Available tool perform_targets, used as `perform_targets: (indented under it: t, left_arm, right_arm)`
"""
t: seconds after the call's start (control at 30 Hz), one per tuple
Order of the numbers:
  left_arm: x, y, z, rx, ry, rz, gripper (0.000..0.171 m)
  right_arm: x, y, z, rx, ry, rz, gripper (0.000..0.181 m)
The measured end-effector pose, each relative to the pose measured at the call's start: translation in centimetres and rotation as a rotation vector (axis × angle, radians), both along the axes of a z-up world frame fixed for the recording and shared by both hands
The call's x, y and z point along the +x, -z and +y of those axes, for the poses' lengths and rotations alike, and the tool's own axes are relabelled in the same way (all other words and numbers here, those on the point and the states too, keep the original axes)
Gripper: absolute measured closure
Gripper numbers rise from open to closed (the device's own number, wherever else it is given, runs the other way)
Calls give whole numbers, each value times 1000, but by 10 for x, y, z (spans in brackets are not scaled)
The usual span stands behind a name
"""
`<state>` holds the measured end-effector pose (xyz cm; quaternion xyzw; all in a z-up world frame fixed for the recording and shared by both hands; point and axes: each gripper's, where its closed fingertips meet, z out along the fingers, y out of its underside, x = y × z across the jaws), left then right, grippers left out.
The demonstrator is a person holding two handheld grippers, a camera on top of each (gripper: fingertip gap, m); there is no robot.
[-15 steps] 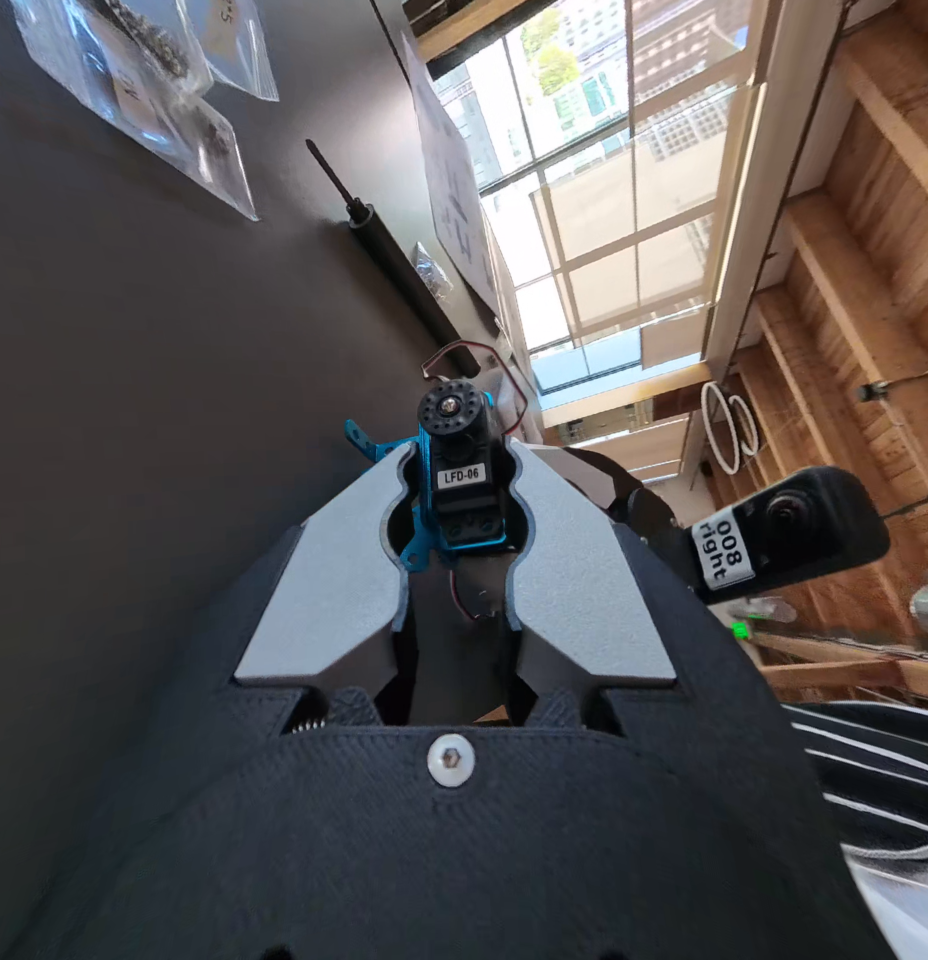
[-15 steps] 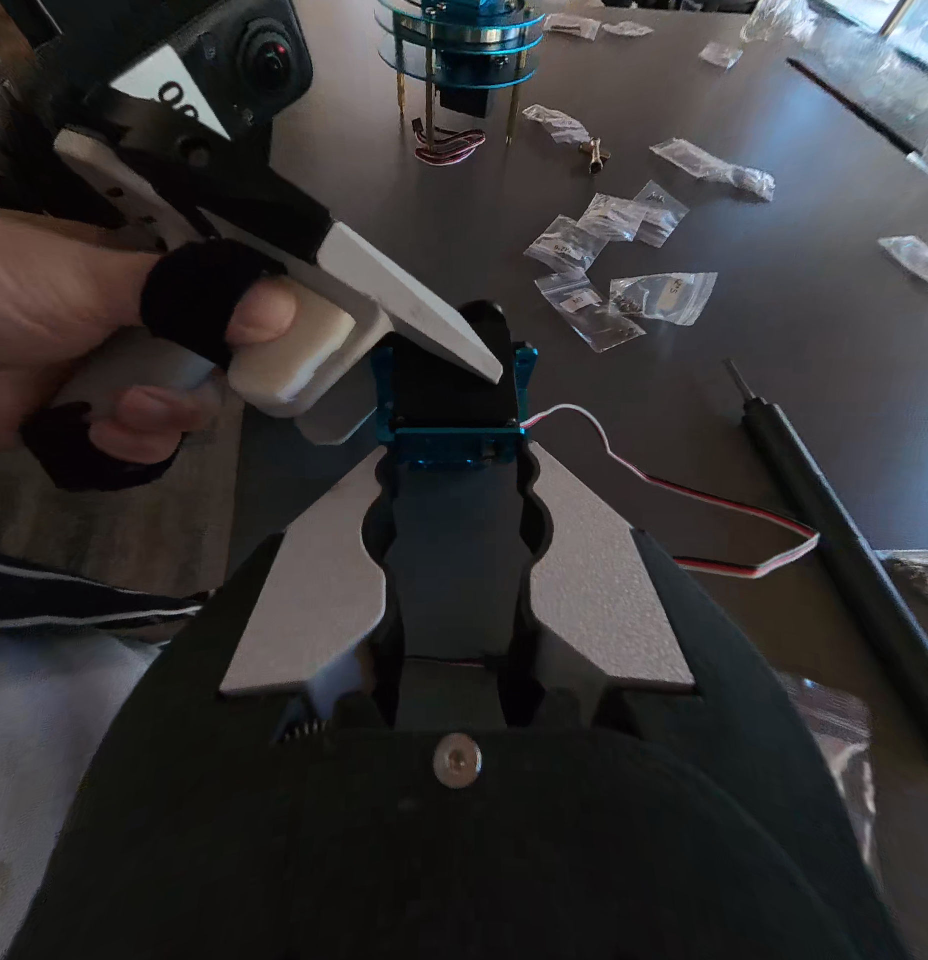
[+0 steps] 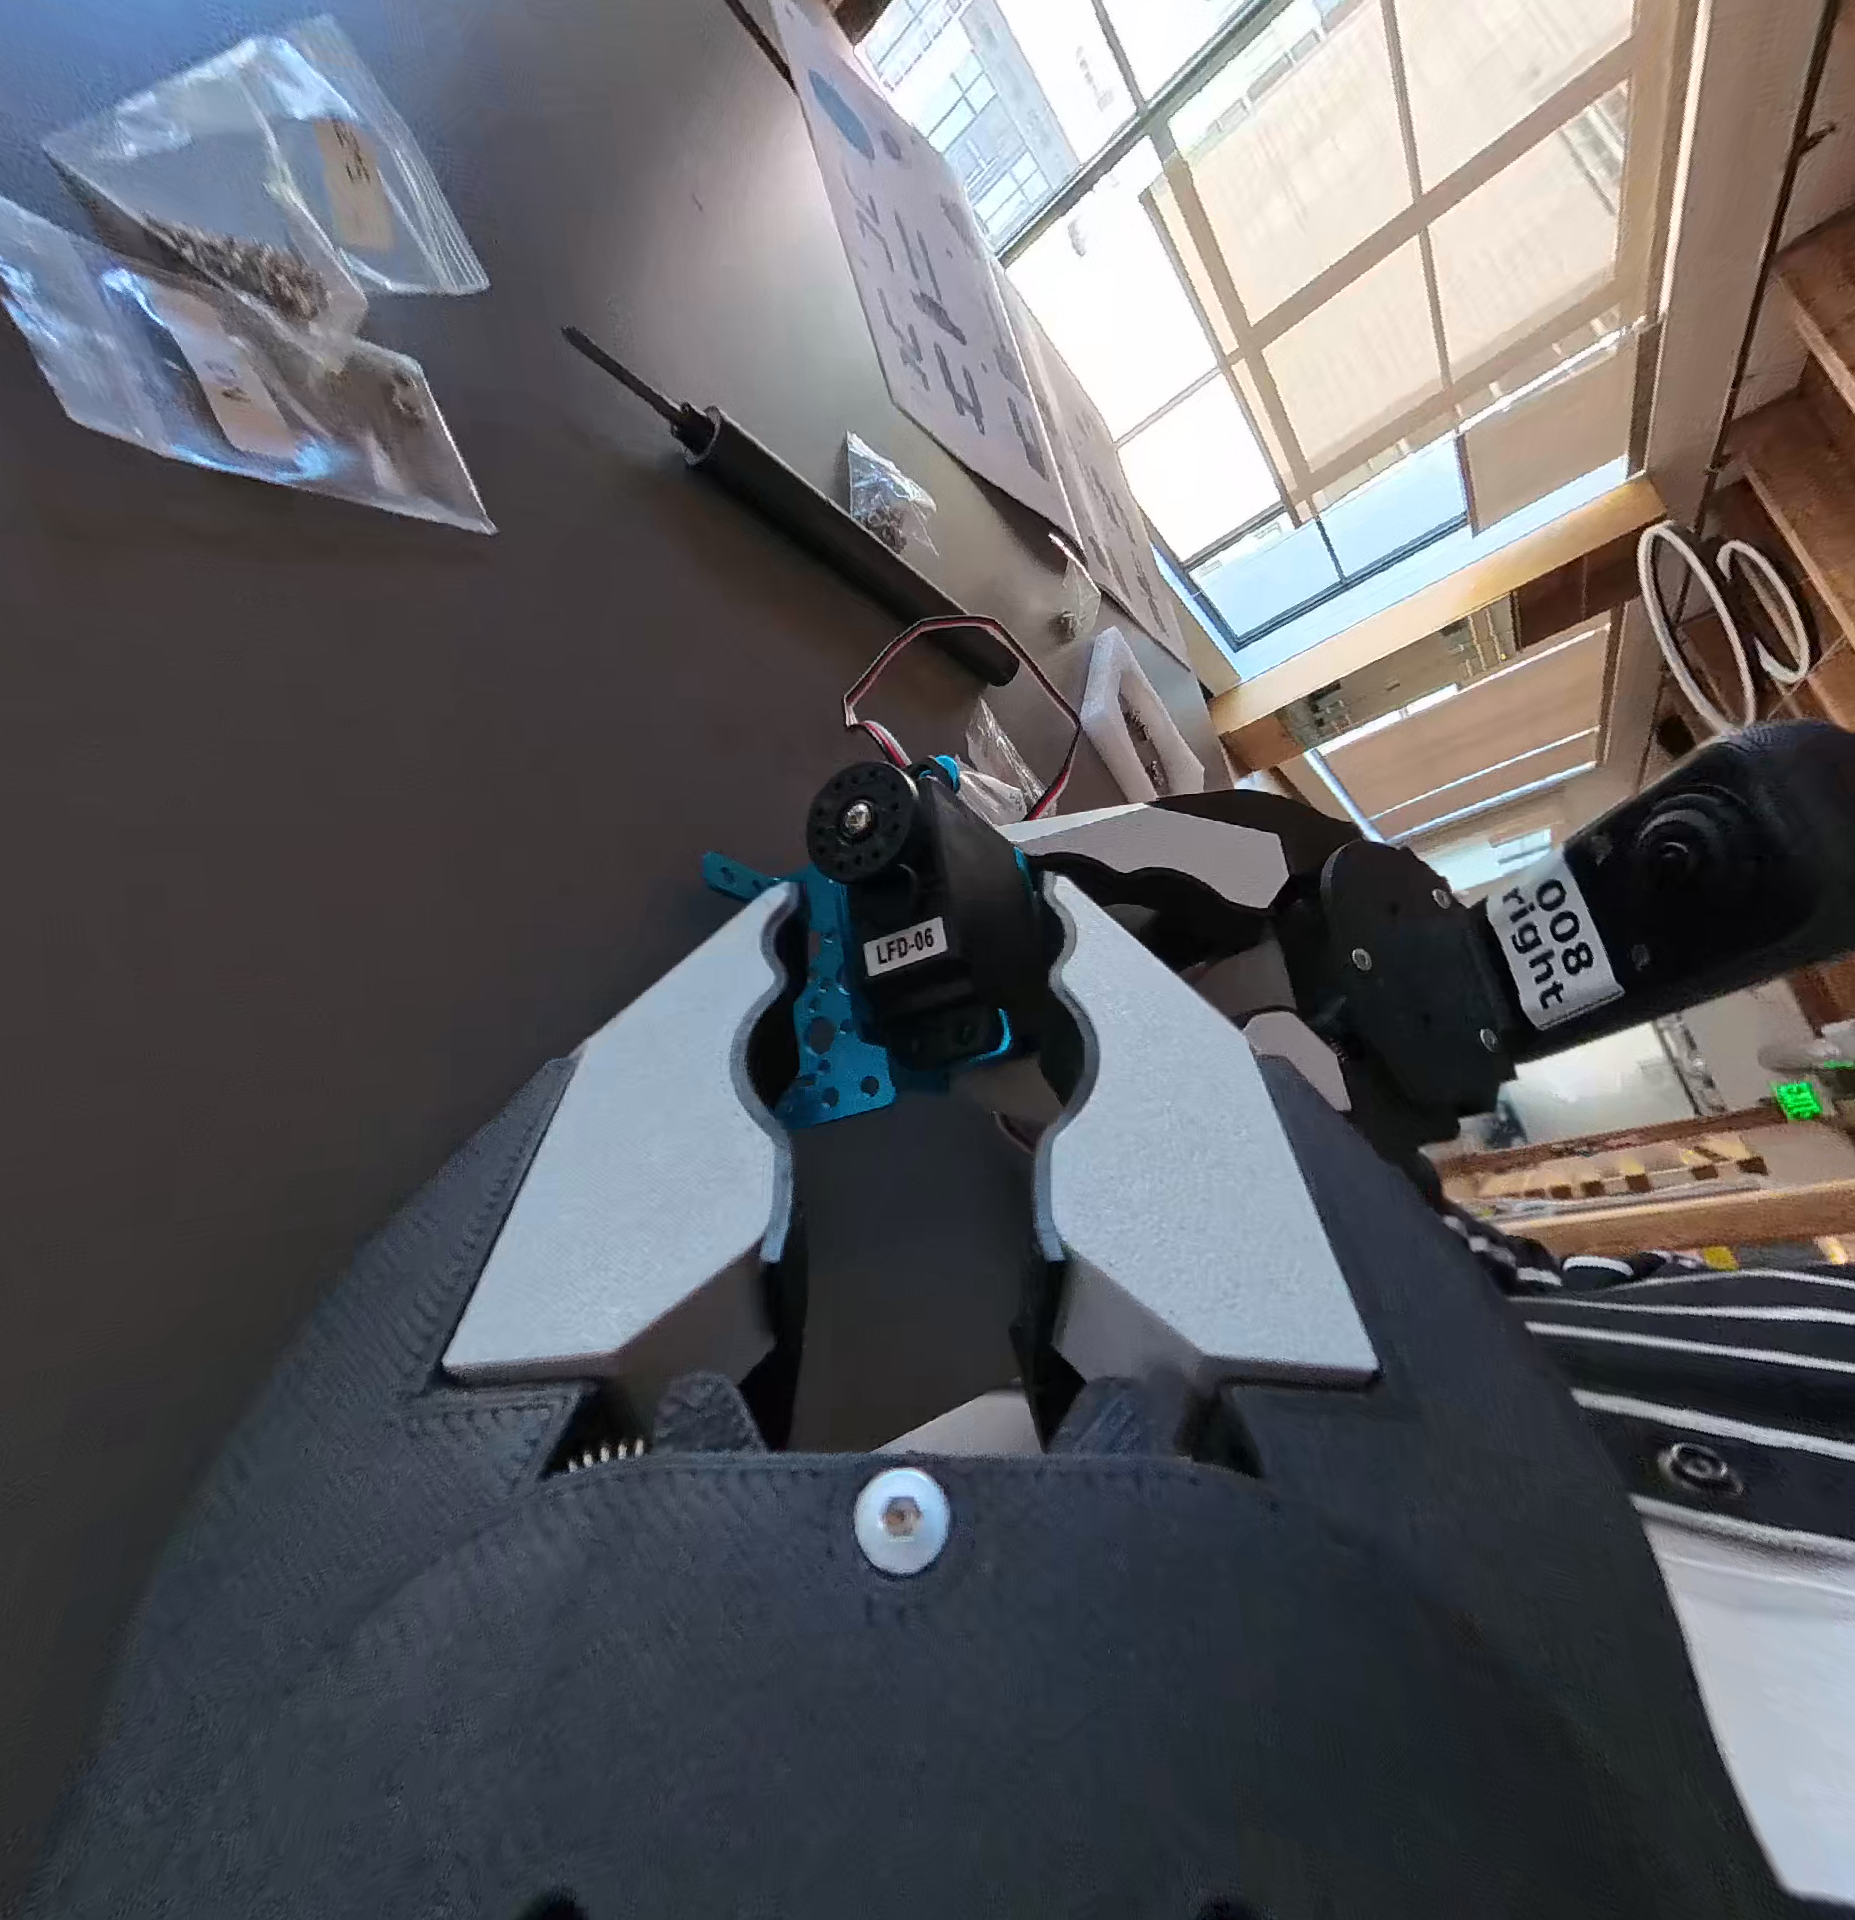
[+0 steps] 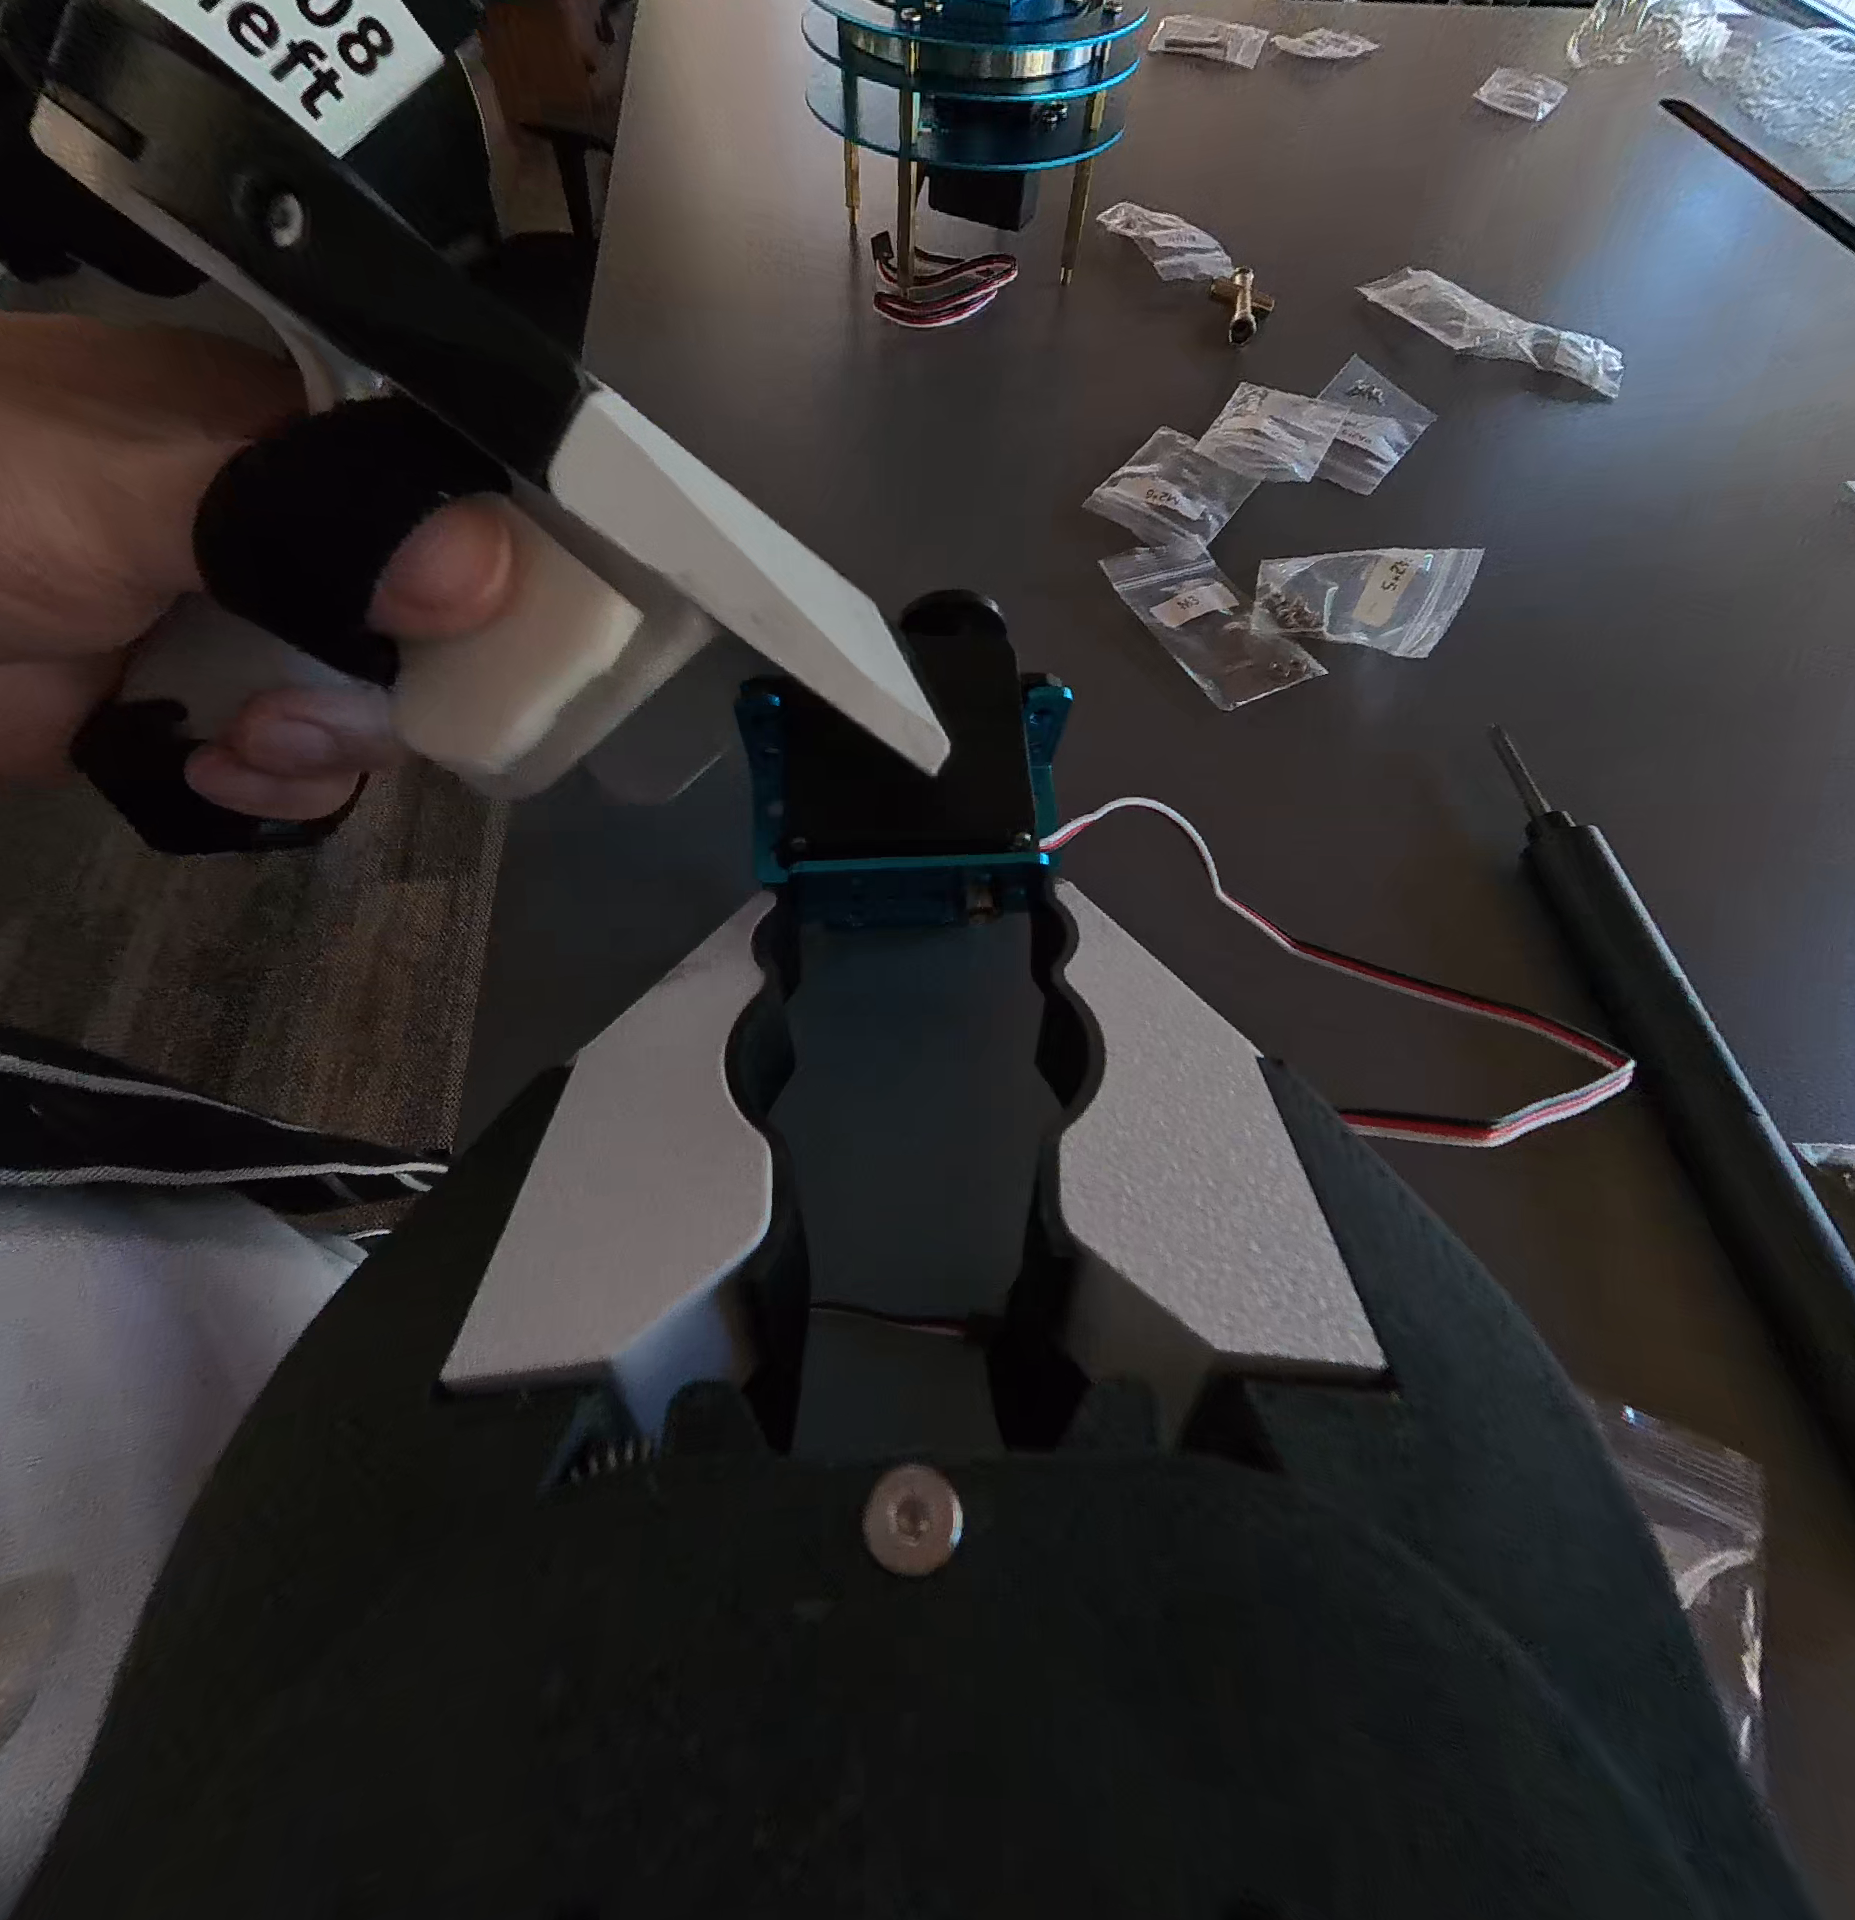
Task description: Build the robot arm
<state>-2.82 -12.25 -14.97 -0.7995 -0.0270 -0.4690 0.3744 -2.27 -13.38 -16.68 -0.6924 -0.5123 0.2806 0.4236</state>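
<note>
While both grippers (image 3: 918, 914) (image 4: 907, 883) clasp it, servo (image 3: 923, 925) between fingertips

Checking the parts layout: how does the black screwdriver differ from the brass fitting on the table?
The black screwdriver is long, slim and dark, lying near the right gripper. The brass fitting is short, cross-shaped and shiny, lying farther off by the blue round assembly. Both rest loose on the dark table; neither is gripped.

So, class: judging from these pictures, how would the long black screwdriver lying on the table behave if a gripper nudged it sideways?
The screwdriver looks round and smooth along its handle, so it would probably roll rather than slide. It seems rigid, so likely no bending. The dark table looks flat and smooth, offering little to stop it.
</note>
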Motion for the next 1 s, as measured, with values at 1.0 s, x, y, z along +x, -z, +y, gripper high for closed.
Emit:
perform_targets:
  t: [1.0]
  left_arm:
    - [4, -5, -12, 717, 1210, 979, 129]
  right_arm:
    - [-3, -1, 4, 33, -6, -1, 137]
